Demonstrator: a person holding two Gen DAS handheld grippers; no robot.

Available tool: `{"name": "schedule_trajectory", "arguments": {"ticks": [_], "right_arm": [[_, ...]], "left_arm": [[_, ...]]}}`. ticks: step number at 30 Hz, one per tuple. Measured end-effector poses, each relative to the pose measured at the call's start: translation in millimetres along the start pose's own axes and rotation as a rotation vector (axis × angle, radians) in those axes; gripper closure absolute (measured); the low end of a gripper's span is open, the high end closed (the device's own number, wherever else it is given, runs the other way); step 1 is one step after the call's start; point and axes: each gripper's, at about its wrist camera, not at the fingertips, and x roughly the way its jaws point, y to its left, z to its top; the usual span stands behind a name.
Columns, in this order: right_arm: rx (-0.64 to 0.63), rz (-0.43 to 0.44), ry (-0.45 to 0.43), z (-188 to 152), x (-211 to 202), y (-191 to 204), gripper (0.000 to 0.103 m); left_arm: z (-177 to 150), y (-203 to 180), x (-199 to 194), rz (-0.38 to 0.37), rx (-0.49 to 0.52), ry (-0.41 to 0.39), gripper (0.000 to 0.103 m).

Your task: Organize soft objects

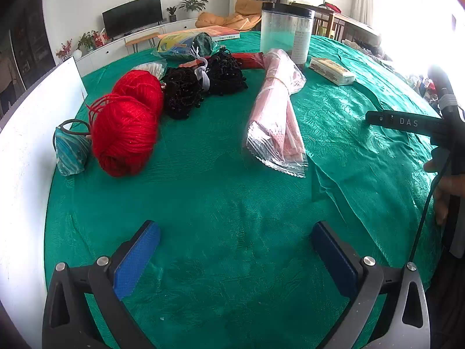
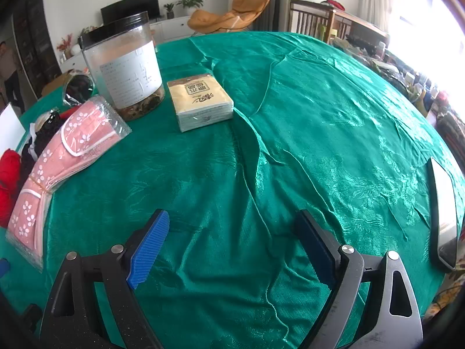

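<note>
Two red yarn balls (image 1: 125, 136) lie at the left on the green tablecloth (image 1: 232, 203), with a small teal pouch (image 1: 71, 151) beside them and black beaded netting (image 1: 200, 84) behind. A pink floral cloth bundle in clear plastic (image 1: 276, 116) lies in the middle; it also shows in the right wrist view (image 2: 61, 160). My left gripper (image 1: 235, 241) is open and empty above bare cloth in front of these. My right gripper (image 2: 232, 232) is open and empty over wrinkled cloth, right of the pink bundle.
A clear jar with a black lid (image 2: 125, 69) and a tissue pack (image 2: 200, 101) stand beyond the pink bundle. A white board (image 1: 26, 145) borders the table's left side. A phone (image 2: 443, 212) lies at the right edge. Books and bagged items (image 1: 186, 43) sit at the back.
</note>
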Motion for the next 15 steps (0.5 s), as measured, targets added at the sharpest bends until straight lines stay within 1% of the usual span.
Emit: {"name": "schedule_trajectory", "arguments": {"ticks": [15], "right_arm": [[0.0,0.0,0.0,0.3,0.0,0.6,0.013]], "left_arm": [[0.4,0.0,-0.2,0.001,-0.002,0.001,0.0]]}}
